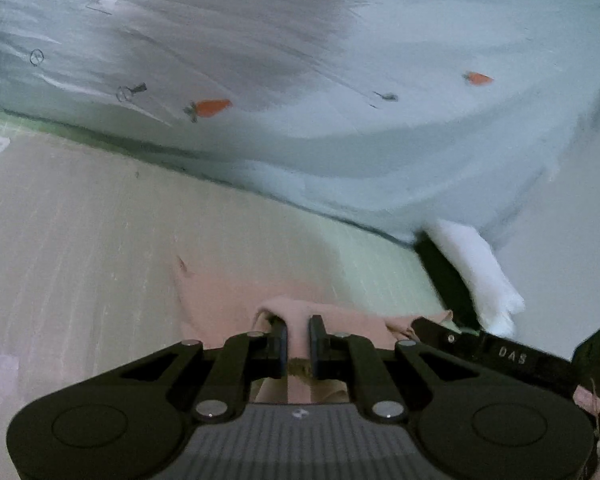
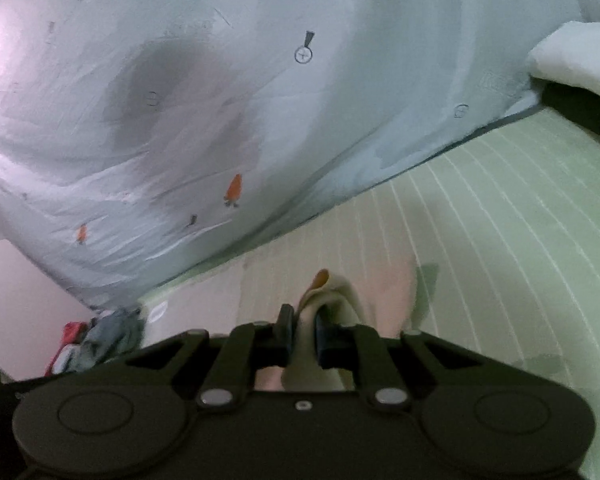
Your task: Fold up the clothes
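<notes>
A pale pink garment (image 1: 224, 296) hangs from both grippers over the green striped mat (image 1: 380, 256). My left gripper (image 1: 298, 326) is shut on a bunched edge of the pink garment. The right gripper's black body (image 1: 500, 350) shows at the right edge of the left wrist view. In the right wrist view my right gripper (image 2: 302, 322) is shut on a fold of the same garment (image 2: 332, 292), which looks cream-pink with an orange inner tip. The rest of the garment falls below the grippers, out of sight.
A light blue sheet with carrot prints (image 1: 340, 80) (image 2: 220, 100) covers the bed behind the mat (image 2: 500, 220). A white pillow (image 1: 476, 268) (image 2: 572, 56) lies at the mat's end. A pile of red and blue clothes (image 2: 96, 340) sits at lower left.
</notes>
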`<action>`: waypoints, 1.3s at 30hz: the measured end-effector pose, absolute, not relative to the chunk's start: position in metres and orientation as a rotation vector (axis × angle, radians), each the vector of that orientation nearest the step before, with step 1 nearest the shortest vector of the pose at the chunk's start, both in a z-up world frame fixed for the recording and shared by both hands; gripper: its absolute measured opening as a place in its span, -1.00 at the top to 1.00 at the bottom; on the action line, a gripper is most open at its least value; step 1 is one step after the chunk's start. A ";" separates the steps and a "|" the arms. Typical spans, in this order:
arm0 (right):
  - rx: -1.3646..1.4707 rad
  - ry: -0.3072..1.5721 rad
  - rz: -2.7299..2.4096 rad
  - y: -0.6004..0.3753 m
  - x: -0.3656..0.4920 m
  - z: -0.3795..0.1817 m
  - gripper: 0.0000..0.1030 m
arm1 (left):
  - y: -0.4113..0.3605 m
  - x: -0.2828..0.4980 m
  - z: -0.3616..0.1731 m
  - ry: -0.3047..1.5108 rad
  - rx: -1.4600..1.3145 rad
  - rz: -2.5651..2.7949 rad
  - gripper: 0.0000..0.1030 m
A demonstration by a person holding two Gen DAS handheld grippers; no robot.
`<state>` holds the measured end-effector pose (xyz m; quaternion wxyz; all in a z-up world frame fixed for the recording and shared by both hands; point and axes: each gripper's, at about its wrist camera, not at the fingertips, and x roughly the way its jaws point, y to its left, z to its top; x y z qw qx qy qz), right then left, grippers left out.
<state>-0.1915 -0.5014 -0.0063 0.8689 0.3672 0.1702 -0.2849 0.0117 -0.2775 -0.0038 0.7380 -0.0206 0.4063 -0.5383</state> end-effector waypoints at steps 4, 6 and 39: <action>0.769 0.386 -0.678 -0.546 -0.146 -0.031 0.27 | -0.324 0.066 -0.035 0.965 -0.167 -1.022 0.50; 0.760 0.422 -0.749 -0.558 -0.135 -0.036 -0.11 | -0.332 0.083 -0.040 0.987 -0.131 -0.975 0.48; 0.804 0.622 -0.646 -0.457 -0.162 -0.072 0.45 | -0.289 0.028 -0.123 1.300 -0.127 -1.160 0.69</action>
